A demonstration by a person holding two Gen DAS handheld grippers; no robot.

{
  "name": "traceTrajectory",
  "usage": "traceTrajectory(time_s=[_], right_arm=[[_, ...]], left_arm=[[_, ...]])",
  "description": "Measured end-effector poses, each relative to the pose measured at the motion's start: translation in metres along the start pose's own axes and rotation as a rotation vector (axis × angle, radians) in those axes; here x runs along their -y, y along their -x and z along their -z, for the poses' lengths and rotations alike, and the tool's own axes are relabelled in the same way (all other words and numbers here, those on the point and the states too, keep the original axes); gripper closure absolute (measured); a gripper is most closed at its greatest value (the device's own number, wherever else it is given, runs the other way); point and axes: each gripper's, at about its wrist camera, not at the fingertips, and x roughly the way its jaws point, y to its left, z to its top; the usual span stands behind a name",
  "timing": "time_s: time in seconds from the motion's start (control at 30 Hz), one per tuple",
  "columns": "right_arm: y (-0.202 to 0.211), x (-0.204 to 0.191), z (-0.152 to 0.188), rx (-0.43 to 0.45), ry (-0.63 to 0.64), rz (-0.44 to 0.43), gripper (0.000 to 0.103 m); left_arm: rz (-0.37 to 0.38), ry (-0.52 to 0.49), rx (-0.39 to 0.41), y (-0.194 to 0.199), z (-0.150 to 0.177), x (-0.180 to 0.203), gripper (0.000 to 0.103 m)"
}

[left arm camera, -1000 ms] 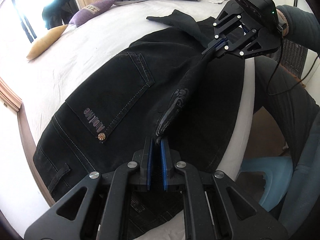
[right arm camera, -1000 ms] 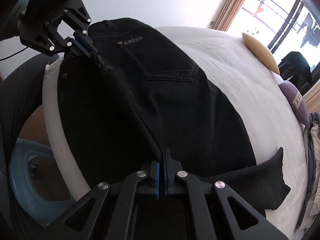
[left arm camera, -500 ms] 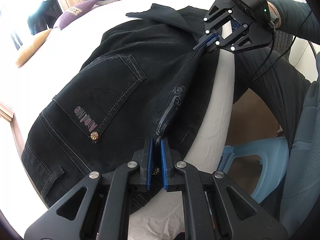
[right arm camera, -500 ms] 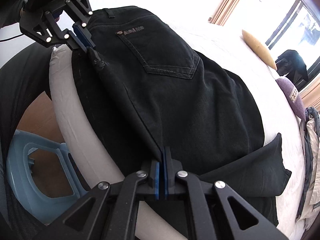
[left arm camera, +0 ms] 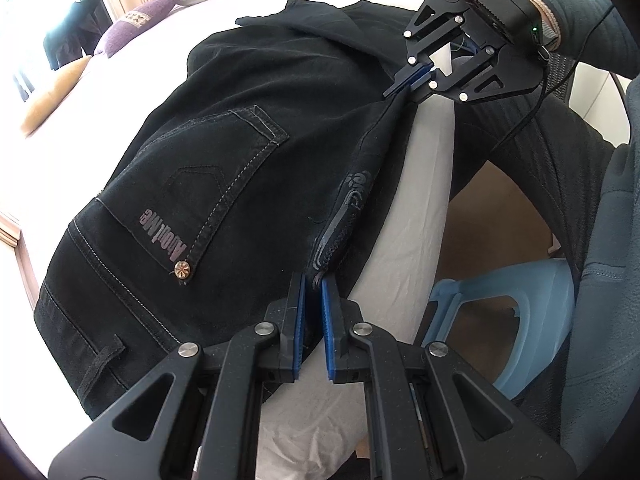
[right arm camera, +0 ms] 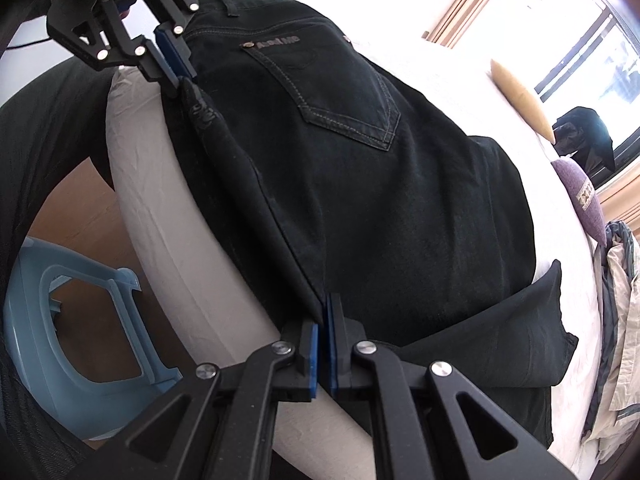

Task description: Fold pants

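Note:
Black pants [left arm camera: 256,120] lie on a white bed [left arm camera: 132,52], back pocket up, near the bed's side edge. My left gripper [left arm camera: 314,280] is shut on the pants' near edge at the waist end, by a printed emblem [left arm camera: 356,192]. My right gripper [right arm camera: 323,312] is shut on the same edge further along the leg. The edge is stretched taut between them over the mattress side. Each gripper shows in the other's view: the right one [left arm camera: 416,80] and the left one [right arm camera: 176,68]. The pants [right arm camera: 360,168] have a leg end folded over at the far right [right arm camera: 520,344].
A blue plastic stool [left arm camera: 500,312] stands on the floor beside the bed; it also shows in the right wrist view [right arm camera: 60,320]. A yellow cushion [right arm camera: 520,96], a purple pillow [right arm camera: 584,200] and piled bedding [right arm camera: 616,320] lie on the bed. The person's legs are close by.
Both grippers have pulled the held edge of the pants toward the bed's side edge. The pants have slid with them, and more mattress side and the stool show now.

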Motion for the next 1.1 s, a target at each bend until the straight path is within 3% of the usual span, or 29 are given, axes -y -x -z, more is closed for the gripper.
traceTrajectory(time_s=[0.5, 0.7, 0.83, 0.93, 1.0, 1.1], right_arm=[[-0.002, -0.016, 0.005, -0.01, 0.018, 0.053, 0.094], [0.001, -0.007, 0.005, -0.002, -0.053, 0.044, 0.092], [0.003, -0.006, 0.006, 0.007, -0.08, 0.046, 0.087], [0.007, 0.002, 0.007, 0.023, -0.156, 0.026, 0.068], [0.012, 0.01, 0.009, 0.043, -0.222, -0.013, 0.039], [0.025, 0.022, 0.015, 0.069, -0.316, -0.063, 0.037]], left_arm=[[-0.013, 0.033, 0.01, -0.004, -0.001, -0.002, 0.091], [0.04, 0.106, -0.008, 0.036, -0.003, -0.005, 0.09], [0.044, 0.184, 0.085, 0.065, -0.024, -0.017, 0.09], [0.046, 0.223, 0.177, 0.066, -0.06, -0.025, 0.09], [0.043, 0.249, 0.201, 0.05, -0.087, -0.027, 0.09], [0.083, 0.292, 0.202, 0.012, -0.119, -0.03, 0.09]])
